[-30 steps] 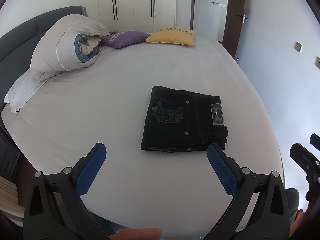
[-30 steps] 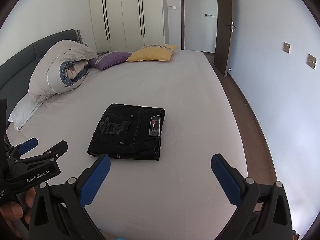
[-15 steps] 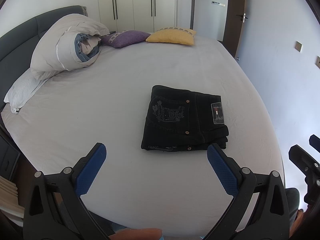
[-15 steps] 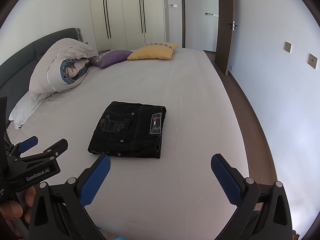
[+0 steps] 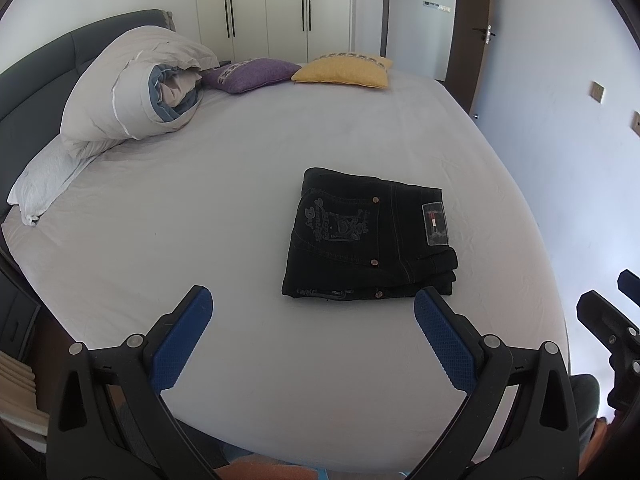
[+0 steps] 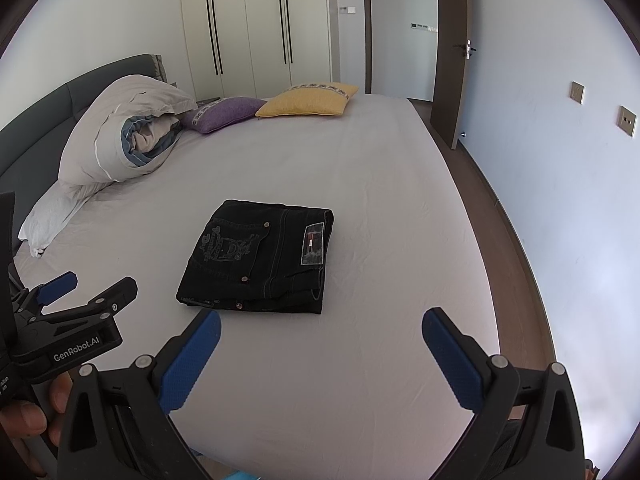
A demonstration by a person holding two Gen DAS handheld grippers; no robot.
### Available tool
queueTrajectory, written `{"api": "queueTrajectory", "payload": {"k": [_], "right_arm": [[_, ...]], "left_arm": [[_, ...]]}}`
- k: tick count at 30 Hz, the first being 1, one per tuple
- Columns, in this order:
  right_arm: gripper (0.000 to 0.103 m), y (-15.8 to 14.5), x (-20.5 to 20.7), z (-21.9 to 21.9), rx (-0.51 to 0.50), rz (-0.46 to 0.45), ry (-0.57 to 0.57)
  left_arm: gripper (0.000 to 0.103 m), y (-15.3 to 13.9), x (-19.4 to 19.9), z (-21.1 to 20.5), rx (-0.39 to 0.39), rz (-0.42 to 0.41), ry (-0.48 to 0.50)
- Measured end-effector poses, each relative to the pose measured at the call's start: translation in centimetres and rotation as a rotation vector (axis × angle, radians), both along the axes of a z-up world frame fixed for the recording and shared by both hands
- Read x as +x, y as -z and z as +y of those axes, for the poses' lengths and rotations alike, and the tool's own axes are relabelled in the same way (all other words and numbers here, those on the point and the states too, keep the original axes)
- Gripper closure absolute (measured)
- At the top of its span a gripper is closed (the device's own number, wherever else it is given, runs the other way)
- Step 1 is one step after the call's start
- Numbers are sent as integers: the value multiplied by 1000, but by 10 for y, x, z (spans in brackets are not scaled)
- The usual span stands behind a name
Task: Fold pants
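Lying folded flat mid-frame on bed [image 5: 200, 208], pants [image 5: 368, 236] long axis left-right, waistband patch at right; left tongs [image 5: 310, 304] and right tongs [image 6: 320, 330] both released, clear.

Right claw [image 5: 622, 300] cut off by frame edge

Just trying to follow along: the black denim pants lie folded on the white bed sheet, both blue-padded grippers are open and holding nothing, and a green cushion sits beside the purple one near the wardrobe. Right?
Nearly. The cushion beside the purple cushion is yellow, not green; the right wrist view shows it. The rest holds: folded black denim pants on the white bed sheet, left gripper and right gripper open and empty.
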State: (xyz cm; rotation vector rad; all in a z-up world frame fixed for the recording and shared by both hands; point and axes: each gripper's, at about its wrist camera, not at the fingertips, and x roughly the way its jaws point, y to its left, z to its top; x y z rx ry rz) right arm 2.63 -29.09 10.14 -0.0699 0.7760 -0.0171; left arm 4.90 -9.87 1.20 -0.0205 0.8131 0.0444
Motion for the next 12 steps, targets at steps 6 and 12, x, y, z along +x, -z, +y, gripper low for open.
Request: {"api": "queueTrajectory", "payload": {"k": [6,12], "right_arm": [[0,2,-1,0,1,3,0],[0,5,-2,-1,5,9,-2]], "left_arm": [[0,3,0,1,1,4,-3],[0,5,-1,2,11,2,-8]]}}
